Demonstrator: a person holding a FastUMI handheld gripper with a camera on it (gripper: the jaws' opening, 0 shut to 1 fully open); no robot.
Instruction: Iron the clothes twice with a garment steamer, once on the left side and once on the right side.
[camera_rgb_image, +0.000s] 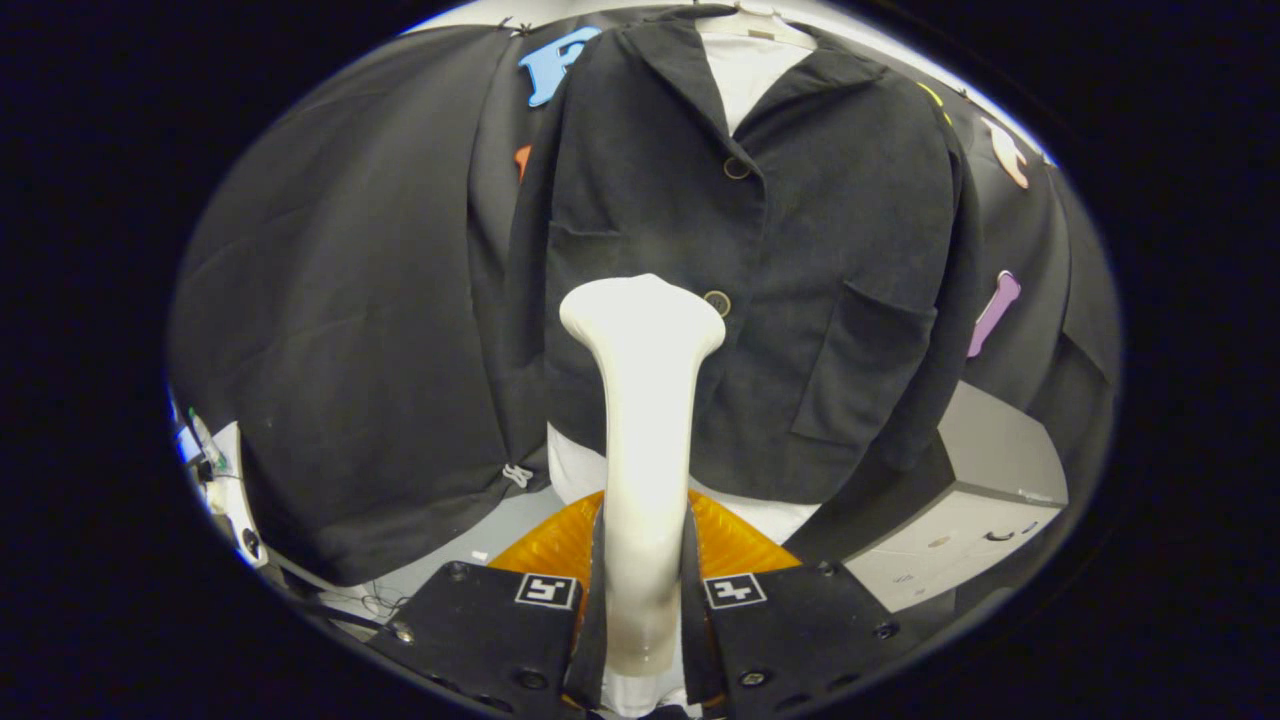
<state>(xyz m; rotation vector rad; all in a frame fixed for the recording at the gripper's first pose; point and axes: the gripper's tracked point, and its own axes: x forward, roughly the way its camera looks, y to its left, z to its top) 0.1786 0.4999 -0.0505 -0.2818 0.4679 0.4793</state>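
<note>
On my left I see a white box with cables (225, 490) low against the dark wall cloth. Moving in, my claw (641, 610) is clenched on the steamer (645, 430): both black fingers (500, 625) press against its cream-white handle, each carrying a small square marker. The steamer is smooth and glossy, a slim neck rising straight ahead from between the fingers and flaring into a wide, rounded head. That head sits in front of the jacket (760, 280), level with the lower button (717, 302), on the left side of the front; I cannot tell whether it touches the cloth. The jacket is dark, hangs on a hanger, and has two buttons, a collar and a patch pocket. An orange ribbed thing (730, 540) lies just beyond the fingers. Further right stands a grey cabinet (975, 510).
</note>
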